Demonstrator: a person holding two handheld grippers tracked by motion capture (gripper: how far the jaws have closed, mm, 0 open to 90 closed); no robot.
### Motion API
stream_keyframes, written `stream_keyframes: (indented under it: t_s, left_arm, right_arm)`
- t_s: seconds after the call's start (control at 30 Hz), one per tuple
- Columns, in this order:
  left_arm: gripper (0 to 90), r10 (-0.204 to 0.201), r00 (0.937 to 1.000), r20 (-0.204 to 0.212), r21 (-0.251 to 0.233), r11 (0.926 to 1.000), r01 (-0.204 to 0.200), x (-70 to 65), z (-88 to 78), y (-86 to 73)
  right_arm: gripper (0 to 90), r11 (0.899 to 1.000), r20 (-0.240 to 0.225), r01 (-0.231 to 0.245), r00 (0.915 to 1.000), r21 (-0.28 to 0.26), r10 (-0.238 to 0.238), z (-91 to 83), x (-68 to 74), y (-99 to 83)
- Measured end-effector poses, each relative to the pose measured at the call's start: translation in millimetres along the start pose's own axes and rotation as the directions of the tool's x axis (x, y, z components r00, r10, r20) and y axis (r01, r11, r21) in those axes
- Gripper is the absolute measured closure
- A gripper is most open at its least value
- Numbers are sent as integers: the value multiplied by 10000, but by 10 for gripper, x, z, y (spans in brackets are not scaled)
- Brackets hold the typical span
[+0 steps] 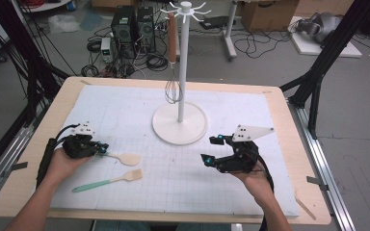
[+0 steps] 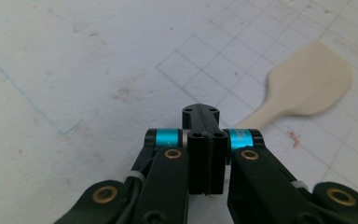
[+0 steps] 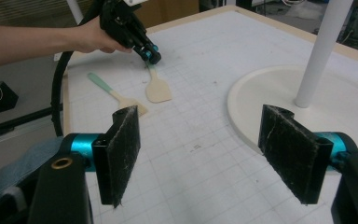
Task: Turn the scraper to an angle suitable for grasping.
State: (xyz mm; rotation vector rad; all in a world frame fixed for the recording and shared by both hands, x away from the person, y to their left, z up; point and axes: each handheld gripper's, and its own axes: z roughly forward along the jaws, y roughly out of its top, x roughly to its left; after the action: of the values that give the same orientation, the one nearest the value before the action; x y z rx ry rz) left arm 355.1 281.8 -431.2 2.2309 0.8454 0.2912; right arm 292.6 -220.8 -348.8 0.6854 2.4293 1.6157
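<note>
My left gripper (image 1: 102, 148) (image 2: 200, 114) rests low over the white mat at the left, its jaws pressed flat together with no gap. A spatula (image 1: 128, 159) (image 2: 307, 81) with a cream head lies just right of it. Its handle runs under the jaws, and I cannot tell if they touch it. A second spatula (image 1: 108, 182) (image 3: 117, 96) with a green handle lies nearer the front edge. My right gripper (image 1: 210, 149) (image 3: 209, 154) hovers open at the right, nothing between its pads. From there I see the left gripper (image 3: 151, 55) tipped down at the first spatula (image 3: 158, 91).
A white rack stand (image 1: 180, 126) (image 3: 279, 93) with a tall pole stands mid-table. A whisk (image 1: 173, 89) with a brown handle hangs from one of its top hooks. The wooden table edge (image 1: 303, 159) frames the mat. Cables and boxes lie on the floor behind.
</note>
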Motion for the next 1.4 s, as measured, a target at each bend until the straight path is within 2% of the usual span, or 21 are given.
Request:
stream_keyframes:
  t_s: [0.13, 0.23, 0.3, 0.43, 0.6, 0.83, 1.1, 1.4]
  left_arm:
    - [896, -181, 9996, -227, -10, 9998, 180, 64, -12, -29]
    - [896, -265, 9984, -502, 204, 9994, 276, 106, -25, -65]
    - [896, -387, 9981, -484, 77, 9992, 391, 124, -48, -90]
    - [896, -329, 9992, -228, 161, 9993, 333, 131, -83, -116]
    - [896, -219, 9996, 152, -64, 9997, 220, 112, -142, -201]
    - [896, -21, 9985, 553, -119, 9999, 27, 65, -202, -276]
    - [896, 343, 9961, 815, -63, 9994, -339, -4, -249, -321]
    - [896, 533, 9925, 1096, -103, 9986, -525, -78, -289, -369]
  right_arm:
    - [287, 10000, 16, 8, 10000, 9, -8, 2, -2, -1]
    - [287, 10000, 6, 29, 10000, 11, -29, 4, -9, -2]
    - [287, 10000, 18, 63, 10000, -4, -63, 5, -9, -1]
    - [287, 10000, 15, 65, 10000, 62, -65, 18, -5, -1]
    - [287, 9999, -7, 118, 9999, 21, -118, 34, 3, 4]
    - [288, 10000, -89, 58, 9999, 57, -57, 79, 6, -18]
    - [288, 10000, -108, 38, 9999, 64, -37, 101, 0, -33]
    - [288, 10000, -148, -45, 9999, 34, 45, 106, 8, -63]
